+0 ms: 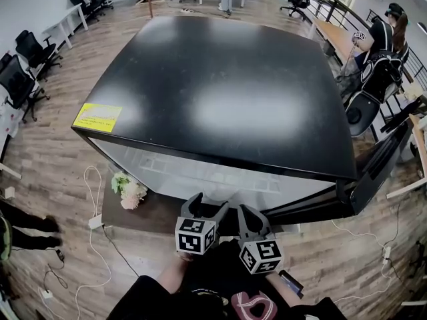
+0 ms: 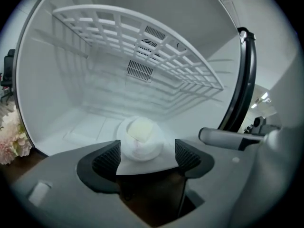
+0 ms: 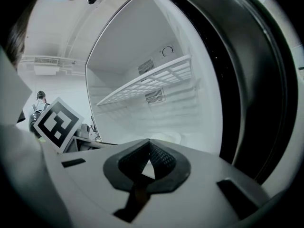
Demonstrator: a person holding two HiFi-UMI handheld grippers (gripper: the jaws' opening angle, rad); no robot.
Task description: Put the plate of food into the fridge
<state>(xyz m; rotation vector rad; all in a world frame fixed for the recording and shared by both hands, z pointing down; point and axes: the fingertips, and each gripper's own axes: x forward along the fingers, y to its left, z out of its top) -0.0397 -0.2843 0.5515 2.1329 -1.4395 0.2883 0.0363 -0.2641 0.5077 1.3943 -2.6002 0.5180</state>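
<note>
1. Plate (image 2: 140, 146) with pale food (image 2: 141, 129): upright on the floor of the fridge (image 2: 57, 103), below the wire shelf (image 2: 142, 37).
2. Left claw (image 2: 148, 152): spread wide and holding nothing. The plate shows between the jaws, clear of both pads.
3. Right claw (image 3: 148, 148): pressed together, empty, near the open door (image 3: 256, 80).
4. Flowers (image 1: 128, 189): by the fridge's front left corner.

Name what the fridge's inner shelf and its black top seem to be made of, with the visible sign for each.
Inner shelf: probably white plastic or coated wire, matte; it is a lattice of thin, evenly spaced bars.
Fridge top: likely painted metal or glass, glossy black; it mirrors soft patches of light.
</note>
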